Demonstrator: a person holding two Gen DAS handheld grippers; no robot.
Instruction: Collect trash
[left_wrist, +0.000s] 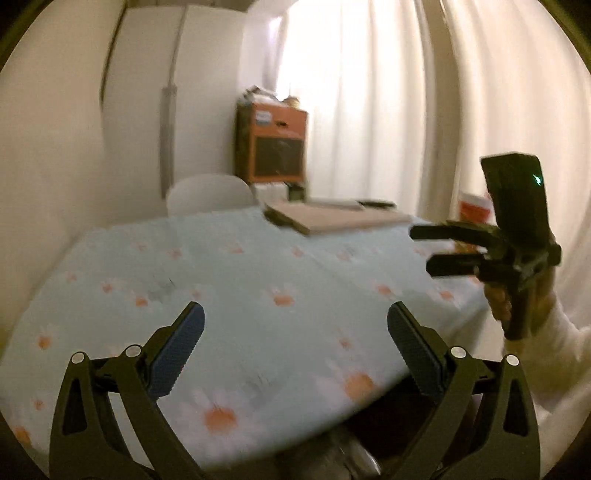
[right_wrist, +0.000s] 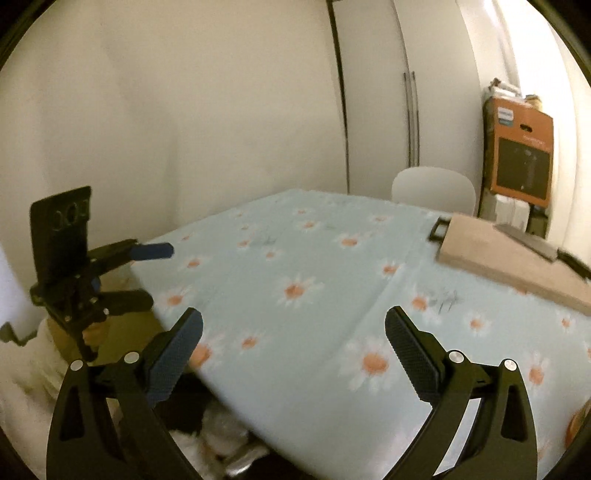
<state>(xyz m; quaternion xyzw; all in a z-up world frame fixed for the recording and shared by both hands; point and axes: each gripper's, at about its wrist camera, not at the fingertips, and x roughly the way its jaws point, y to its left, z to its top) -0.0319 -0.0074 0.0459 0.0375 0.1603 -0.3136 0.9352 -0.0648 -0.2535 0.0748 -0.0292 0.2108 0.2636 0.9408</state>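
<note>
No trash item shows clearly in either view. My left gripper is open and empty, held above the near edge of a table with a light blue daisy-print cloth. My right gripper is open and empty above the same cloth. In the left wrist view the right gripper appears at the right, fingers apart, pointing left. In the right wrist view the left gripper appears at the left, fingers apart, off the table's left edge.
A beige board with a flat dark item lies at the table's far right, also in the right wrist view. A white chair stands behind the table. An orange carton stands by the curtains. A red-and-white container sits at right.
</note>
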